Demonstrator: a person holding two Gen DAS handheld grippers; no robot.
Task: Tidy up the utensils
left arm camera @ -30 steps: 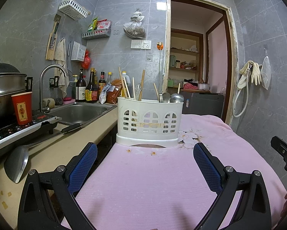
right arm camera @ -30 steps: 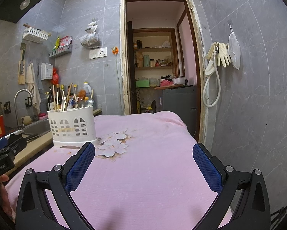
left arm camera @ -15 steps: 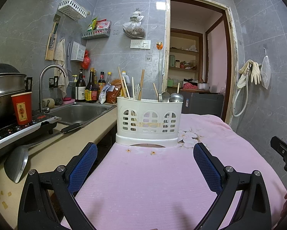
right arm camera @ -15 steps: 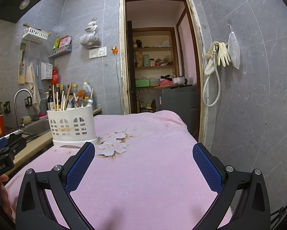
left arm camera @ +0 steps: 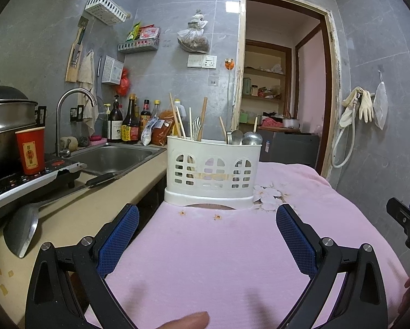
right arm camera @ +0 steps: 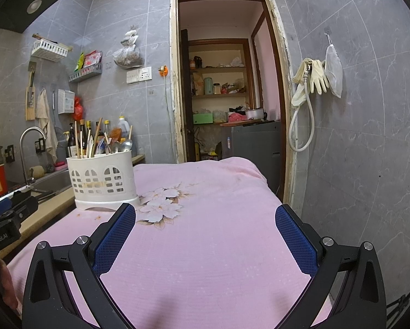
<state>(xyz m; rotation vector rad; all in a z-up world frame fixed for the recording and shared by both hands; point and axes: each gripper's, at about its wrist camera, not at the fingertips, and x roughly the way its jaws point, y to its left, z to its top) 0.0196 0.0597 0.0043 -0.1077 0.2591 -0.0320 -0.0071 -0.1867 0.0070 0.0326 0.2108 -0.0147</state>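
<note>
A white slotted utensil holder (left arm camera: 211, 168) stands on the pink cloth-covered table (left arm camera: 218, 260), straight ahead in the left wrist view. It holds chopsticks (left arm camera: 177, 119) on its left side and metal spoons (left arm camera: 246, 138) on its right. It also shows in the right wrist view (right arm camera: 103, 179), at the left. My left gripper (left arm camera: 207, 216) is open and empty, a short way in front of the holder. My right gripper (right arm camera: 205, 215) is open and empty over the cloth, to the right of the holder.
A beige counter (left arm camera: 76, 216) runs along the left with a metal ladle (left arm camera: 24, 231), a sink (left arm camera: 114, 159), a tap (left arm camera: 68, 115), sauce bottles (left arm camera: 128, 123), a red cup (left arm camera: 31, 149) and a pot on a cooktop. A doorway (right arm camera: 227, 87) lies behind the table.
Both grippers stay open and almost still. A fingertip has come into the bottom edge of the left wrist view.
</note>
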